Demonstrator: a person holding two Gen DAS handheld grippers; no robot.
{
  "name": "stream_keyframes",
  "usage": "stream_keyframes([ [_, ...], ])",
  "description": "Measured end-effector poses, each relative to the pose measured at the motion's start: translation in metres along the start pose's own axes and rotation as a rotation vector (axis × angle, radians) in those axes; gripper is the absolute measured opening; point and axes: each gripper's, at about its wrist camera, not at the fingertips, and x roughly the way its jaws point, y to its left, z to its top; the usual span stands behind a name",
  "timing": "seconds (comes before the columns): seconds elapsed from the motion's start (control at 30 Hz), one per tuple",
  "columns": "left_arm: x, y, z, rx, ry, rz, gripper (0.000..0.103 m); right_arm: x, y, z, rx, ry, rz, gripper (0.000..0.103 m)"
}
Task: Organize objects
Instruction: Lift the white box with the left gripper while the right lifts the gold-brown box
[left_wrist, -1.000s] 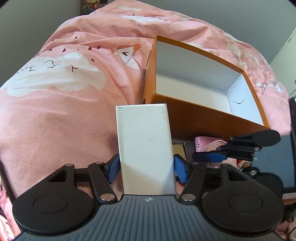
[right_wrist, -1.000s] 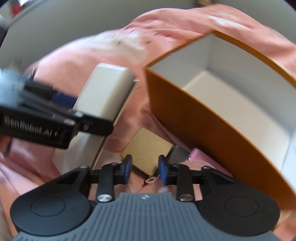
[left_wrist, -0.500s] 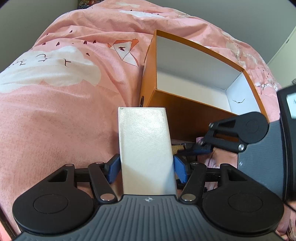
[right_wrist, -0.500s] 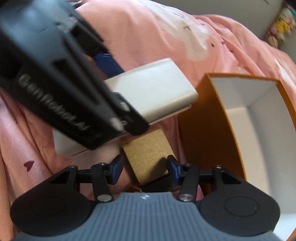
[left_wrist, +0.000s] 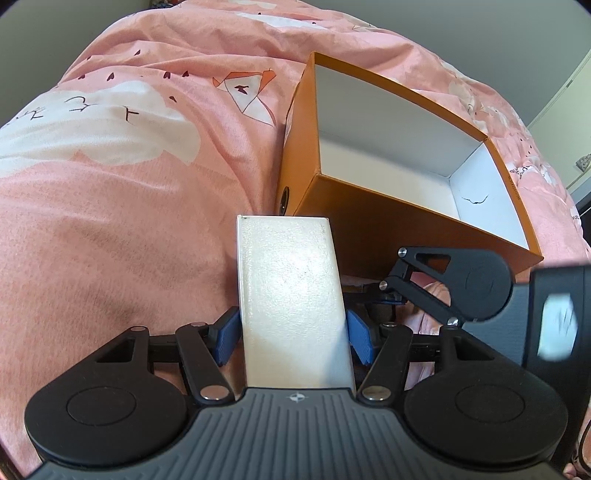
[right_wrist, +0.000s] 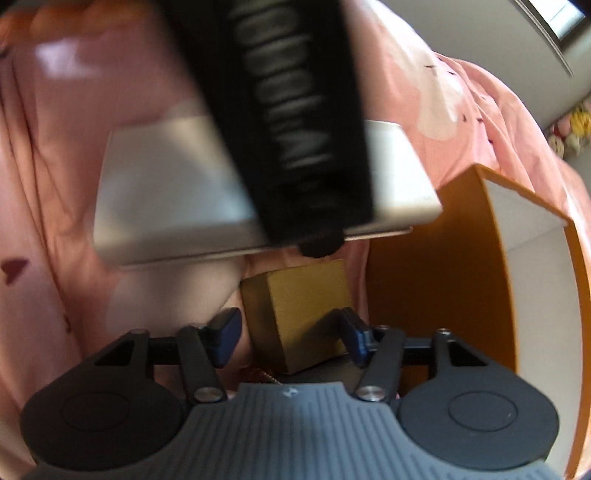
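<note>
White box (left_wrist: 291, 306) sat at centre frame in the left wrist view, clamped by its long sides between the blue pads of the left gripper (left_wrist: 293, 334), held just short of the orange box (left_wrist: 354, 221) that lay open on the pink duvet (left_wrist: 110, 206). It looked rigid, light and smooth-faced, so a grip across the narrow width seemed right. Lower in the right wrist view, the right gripper (right_wrist: 290, 334) stood spread around a small gold box (right_wrist: 295, 321), one pad apparently touching, not yet closed. That one looked stiff and likely light too.
</note>
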Motion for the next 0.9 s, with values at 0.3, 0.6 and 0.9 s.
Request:
stream_keyframes([
  [0.3, 0.002, -0.001, 0.002, 0.000, 0.005, 0.005, 0.070, 0.007, -0.002, -0.007, -0.028, -0.002, -0.052, 0.066],
  [0.6, 0.002, 0.001, 0.003, -0.020, 0.000, 0.001, 0.070, 0.003, 0.013, -0.013, -0.142, 0.008, -0.101, 0.075],
  [0.9, 0.000, 0.005, 0.002, -0.023, -0.013, -0.004, 0.070, 0.003, -0.007, -0.027, -0.100, -0.021, -0.170, 0.058],
])
